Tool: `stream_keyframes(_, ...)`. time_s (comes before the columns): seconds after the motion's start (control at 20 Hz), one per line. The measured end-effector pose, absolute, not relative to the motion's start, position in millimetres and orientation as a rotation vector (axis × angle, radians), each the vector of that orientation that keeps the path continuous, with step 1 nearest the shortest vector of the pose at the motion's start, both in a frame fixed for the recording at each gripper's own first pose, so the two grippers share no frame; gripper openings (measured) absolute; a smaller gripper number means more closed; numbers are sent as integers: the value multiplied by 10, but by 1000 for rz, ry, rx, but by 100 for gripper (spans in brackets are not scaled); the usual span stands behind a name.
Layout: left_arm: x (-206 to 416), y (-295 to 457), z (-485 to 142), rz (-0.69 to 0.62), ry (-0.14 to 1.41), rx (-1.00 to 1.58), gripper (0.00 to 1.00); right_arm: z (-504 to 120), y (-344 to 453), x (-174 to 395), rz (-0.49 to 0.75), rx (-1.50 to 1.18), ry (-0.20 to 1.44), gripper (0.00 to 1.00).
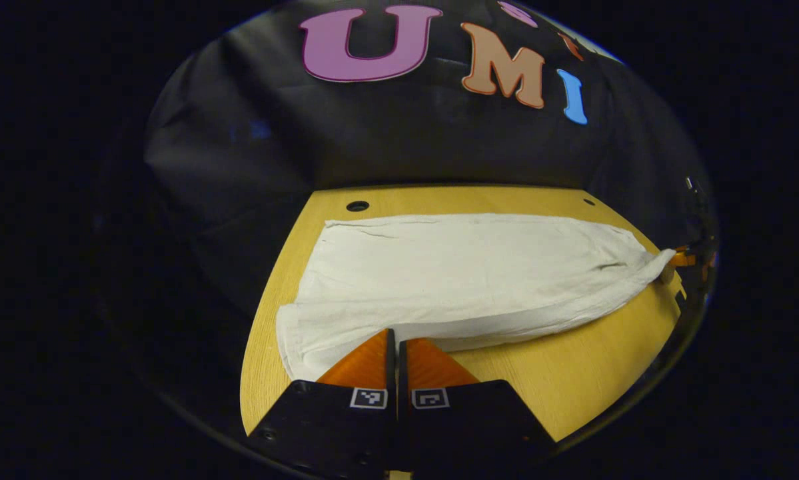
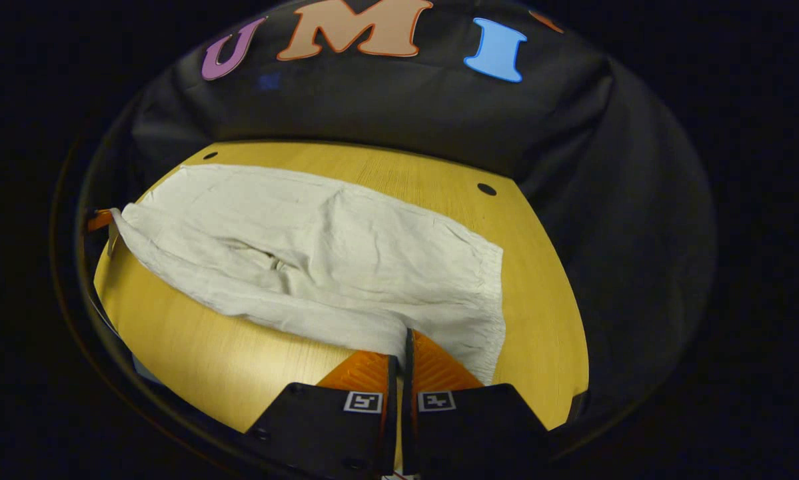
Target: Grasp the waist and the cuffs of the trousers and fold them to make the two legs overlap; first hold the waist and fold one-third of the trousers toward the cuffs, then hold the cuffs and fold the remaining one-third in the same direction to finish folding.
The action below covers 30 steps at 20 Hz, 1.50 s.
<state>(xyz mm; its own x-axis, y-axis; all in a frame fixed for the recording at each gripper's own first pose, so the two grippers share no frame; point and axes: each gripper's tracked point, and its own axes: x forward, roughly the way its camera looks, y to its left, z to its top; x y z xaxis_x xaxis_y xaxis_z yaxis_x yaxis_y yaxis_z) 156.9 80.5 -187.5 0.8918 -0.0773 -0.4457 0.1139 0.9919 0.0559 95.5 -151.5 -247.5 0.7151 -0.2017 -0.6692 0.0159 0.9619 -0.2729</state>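
You've got a yellow wooden table [image 1: 592, 373] with visible grain running ahead of the jaws in both views. Its far edge carries small dark round holes: one ahead-left [image 1: 357, 206] and one ahead-right [image 1: 588, 201] of the jaws in the left gripper view. In the right gripper view, one sits ahead-right [image 2: 486, 189] and one far ahead-left [image 2: 210, 155]. Beyond the table you face the black cloth wall [image 1: 386, 133], wrinkled and dim. Light falls on the tabletop; the surroundings are dark.

Dim, sharp centre, warped fisheye edges
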Motion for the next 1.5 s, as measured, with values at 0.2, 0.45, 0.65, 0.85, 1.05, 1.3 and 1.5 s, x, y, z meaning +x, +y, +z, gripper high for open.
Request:
stream_keyframes(0.2,1770,648,-1625,-31,358,6,0,-2217,-1468,1380,-156,-179,666,5)
stream_keyframes(0.45,2745,637,-1172,42,295,-38,0,-2080,-1526,2094,-158,-103,591,2)
stream_keyframes(0.65,3299,642,-1149,76,280,-14,0,-2108,-1522,2702,-142,-69,568,4)
stream_keyframes(0.85,3739,690,-1345,120,311,-25,0,-2482,-1540,3219,-124,-50,628,4)
stream_keyframes(1.05,3922,755,-1629,170,362,-3,0,-2826,-1538,3488,-105,-33,690,8)
stream_keyframes(1.3,3899,713,-1652,200,384,-14,5,-2898,-1546,3588,-93,19,712,41)
stream_keyframes(1.5,3649,753,-1496,240,381,-33,96,-2603,-1709,3462,-104,41,678,98)
